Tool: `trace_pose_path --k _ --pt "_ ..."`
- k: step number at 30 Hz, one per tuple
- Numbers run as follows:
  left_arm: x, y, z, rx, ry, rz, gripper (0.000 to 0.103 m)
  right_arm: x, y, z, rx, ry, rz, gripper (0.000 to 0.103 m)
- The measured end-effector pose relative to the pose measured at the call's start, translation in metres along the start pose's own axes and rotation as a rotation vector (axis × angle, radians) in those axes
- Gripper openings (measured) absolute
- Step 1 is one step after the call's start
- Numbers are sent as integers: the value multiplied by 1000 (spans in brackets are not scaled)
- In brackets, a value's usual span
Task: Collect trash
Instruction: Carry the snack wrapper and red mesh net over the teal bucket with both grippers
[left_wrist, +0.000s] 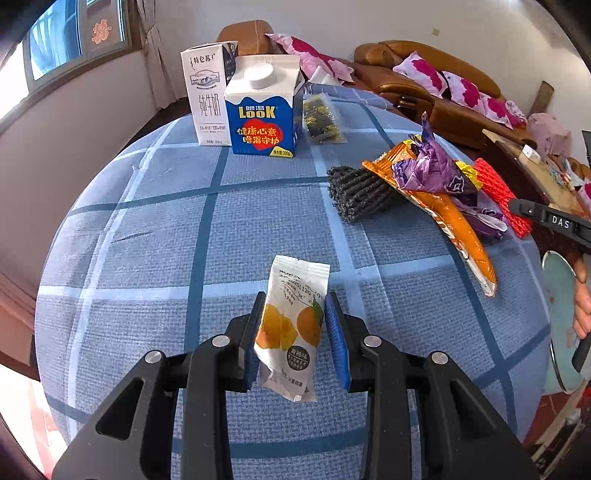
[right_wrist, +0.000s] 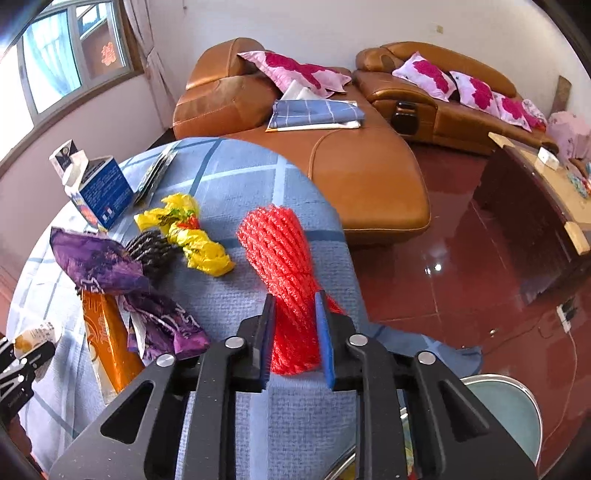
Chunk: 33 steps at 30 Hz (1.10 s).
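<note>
My left gripper (left_wrist: 295, 306) is shut on a white snack packet (left_wrist: 299, 273) printed with orange fruit, held just above the blue checked tablecloth (left_wrist: 147, 258). My right gripper (right_wrist: 295, 299) is shut on the near end of a red foam net (right_wrist: 273, 243) that lies at the table's right edge. Between the two lie a purple wrapper (right_wrist: 99, 262), an orange wrapper (right_wrist: 110, 339), a dark grey foam net (right_wrist: 151, 247) and a crumpled yellow wrapper (right_wrist: 192, 232). At the far side stand a white milk carton (left_wrist: 207, 96) and a blue carton (left_wrist: 262, 118), with a dark packet (left_wrist: 321, 118) beside them.
A round bin with a teal liner (right_wrist: 517, 410) stands below the table's right edge. A brown leather sofa (right_wrist: 369, 177) with pink cushions lies beyond the table. A dark wooden table (right_wrist: 535, 221) stands on the red floor at the right.
</note>
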<state>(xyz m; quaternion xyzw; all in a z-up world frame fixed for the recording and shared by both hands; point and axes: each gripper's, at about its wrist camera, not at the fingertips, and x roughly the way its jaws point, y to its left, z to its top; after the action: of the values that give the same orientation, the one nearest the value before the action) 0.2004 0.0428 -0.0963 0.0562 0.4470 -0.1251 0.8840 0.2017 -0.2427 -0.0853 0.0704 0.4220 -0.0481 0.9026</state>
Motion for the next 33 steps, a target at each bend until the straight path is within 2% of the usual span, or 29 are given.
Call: trace_pose_path --k 3,7,13,19,25,33 --pt "-6 -3 -2 2 -9 10 32 -12 6 -7 0 -10 -7 18" --pt "-17 -7 -3 10 -34 18 32 -41 14 -21 20 -68 -34 18" --pt "-35 -15 -10 1 -64 2 32 -95 34 -59 67 -156 -51 18" --pt "-51 -22 -21 -14 -84 -19 32 -128 57 -93 58 -230 -94 18" --pt "-70 -28 -35 -19 -103 -36 32 -149 66 -118 38 -274 -133 18" --pt "-87 -54 -47 45 -131 -10 32 -164 59 -135 68 -288 -130 18"
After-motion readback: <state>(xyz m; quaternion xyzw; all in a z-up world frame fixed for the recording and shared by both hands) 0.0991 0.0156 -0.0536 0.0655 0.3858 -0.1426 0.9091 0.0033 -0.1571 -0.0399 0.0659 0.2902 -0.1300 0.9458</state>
